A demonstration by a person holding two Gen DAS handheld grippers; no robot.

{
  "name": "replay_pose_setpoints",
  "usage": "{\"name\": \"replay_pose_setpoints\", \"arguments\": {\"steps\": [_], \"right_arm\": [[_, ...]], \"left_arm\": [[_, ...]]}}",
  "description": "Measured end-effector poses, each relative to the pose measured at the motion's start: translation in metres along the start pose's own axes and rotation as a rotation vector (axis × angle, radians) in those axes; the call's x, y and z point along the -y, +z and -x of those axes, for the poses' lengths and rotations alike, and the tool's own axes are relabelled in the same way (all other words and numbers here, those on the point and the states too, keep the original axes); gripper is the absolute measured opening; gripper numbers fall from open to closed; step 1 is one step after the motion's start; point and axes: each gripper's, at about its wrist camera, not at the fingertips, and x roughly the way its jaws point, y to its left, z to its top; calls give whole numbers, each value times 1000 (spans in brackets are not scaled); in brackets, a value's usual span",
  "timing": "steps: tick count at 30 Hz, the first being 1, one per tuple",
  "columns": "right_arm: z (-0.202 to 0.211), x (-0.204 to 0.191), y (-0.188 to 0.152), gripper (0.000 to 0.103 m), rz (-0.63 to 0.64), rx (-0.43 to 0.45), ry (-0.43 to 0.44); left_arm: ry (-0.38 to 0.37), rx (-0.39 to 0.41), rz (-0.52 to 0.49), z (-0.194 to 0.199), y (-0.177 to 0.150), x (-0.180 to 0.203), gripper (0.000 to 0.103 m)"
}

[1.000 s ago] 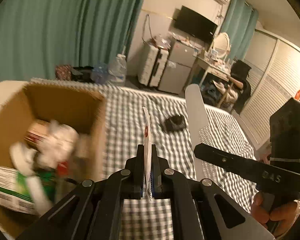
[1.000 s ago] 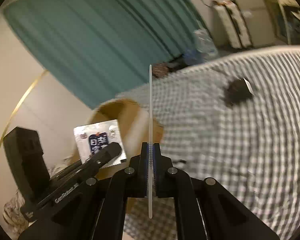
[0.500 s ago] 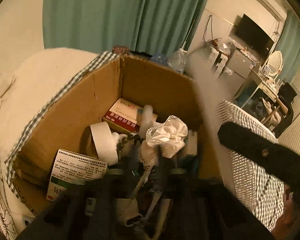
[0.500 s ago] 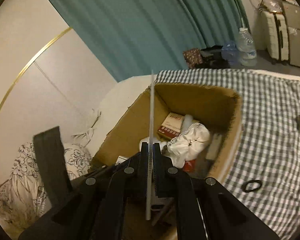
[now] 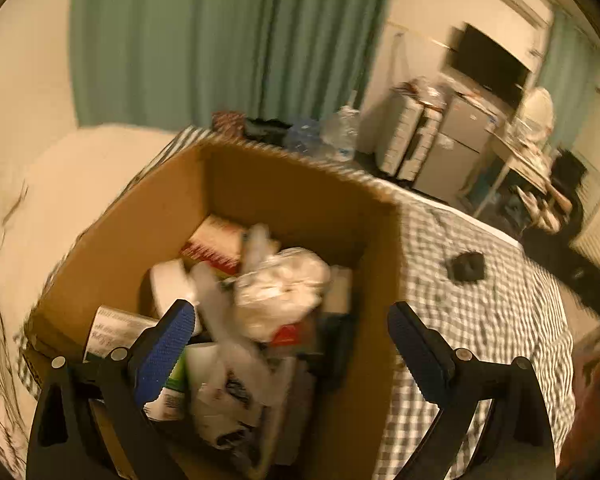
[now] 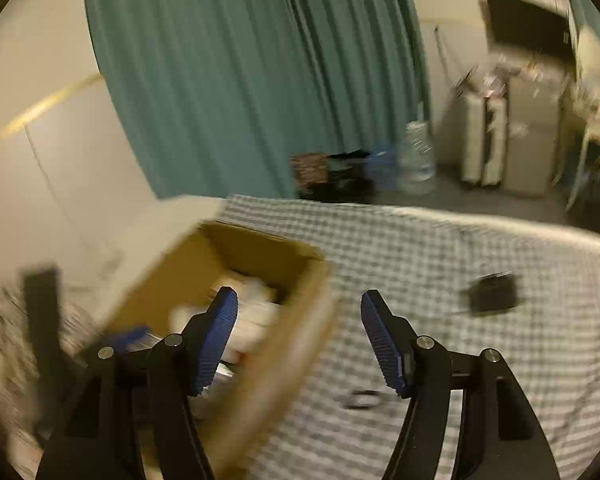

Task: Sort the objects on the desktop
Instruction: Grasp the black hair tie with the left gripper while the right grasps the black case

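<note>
Cardboard box point(image 5: 284, 184) of clutter sits below both opening, empty hand-held grippers, left point(image 5: 290, 334) and right point(image 6: 296, 332).

On my left gripper point(image 5: 292, 340), I see matte black angular linkage arms with round silver screws at the pivots. Its fingers carry blue ribbed pads point(image 5: 162, 354). My right gripper point(image 6: 298, 344) has the same black frame, silver screws and blue ribbed pads point(image 6: 216, 336).

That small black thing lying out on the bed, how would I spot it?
Find the checked bedspread, then the cardboard box on it. The small black object lies alone on the cloth to the box's right, dark, blocky and solid, unlike the thin black loop nearer the camera.
</note>
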Motion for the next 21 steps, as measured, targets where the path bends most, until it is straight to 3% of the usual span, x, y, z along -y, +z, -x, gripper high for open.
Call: {"name": "replay_pose_setpoints", "arguments": {"steps": [2, 5, 10, 16, 21], "right_arm": [[20, 13, -7, 74, 67, 25, -98], [42, 39, -15, 87, 79, 54, -160], [49, 91, -32, 88, -19, 51, -190], [35, 145, -58, 90, -148, 31, -217], [9, 178, -68, 90, -256, 5, -207]], "left_arm": [[-25, 32, -44, 12, 1, 21, 102], [-77, 73, -90, 27, -1, 54, 103], [-101, 93, -187, 29, -21, 106, 103], [-55, 23, -272, -18, -62, 145, 103], [-88, -88, -188, -69, -86, 145, 103]]}}
